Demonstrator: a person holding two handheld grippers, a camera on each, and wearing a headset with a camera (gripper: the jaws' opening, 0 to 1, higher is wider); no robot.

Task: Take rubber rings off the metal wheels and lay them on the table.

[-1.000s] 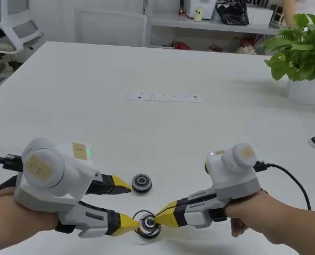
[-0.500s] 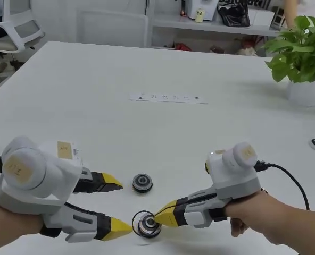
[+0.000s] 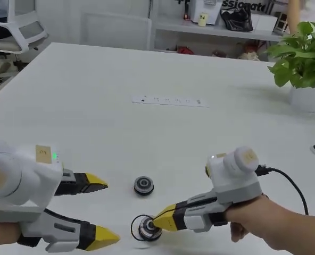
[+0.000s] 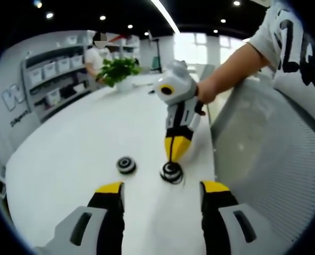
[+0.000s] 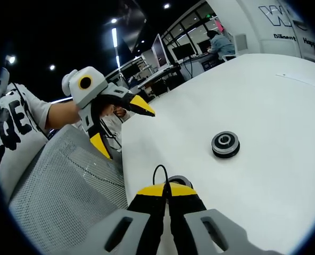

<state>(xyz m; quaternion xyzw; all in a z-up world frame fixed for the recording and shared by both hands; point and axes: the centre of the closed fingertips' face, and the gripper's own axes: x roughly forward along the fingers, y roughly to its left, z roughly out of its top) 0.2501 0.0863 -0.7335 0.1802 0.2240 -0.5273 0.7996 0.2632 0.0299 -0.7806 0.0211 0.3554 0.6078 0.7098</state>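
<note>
Rubber ring (thin, stretchy and light, I judge) loops loose around the near wheel on the table. Left claw gapes empty; right claw is clenched on the ring's slack edge, the best hold.

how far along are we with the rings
Done: nothing yet; no ring lies loose on the table. In hand: the right gripper is shut on the rubber ring, stretched partly off the near wheel. The left gripper is open. Left: that ring, then the one on the far wheel.
</note>
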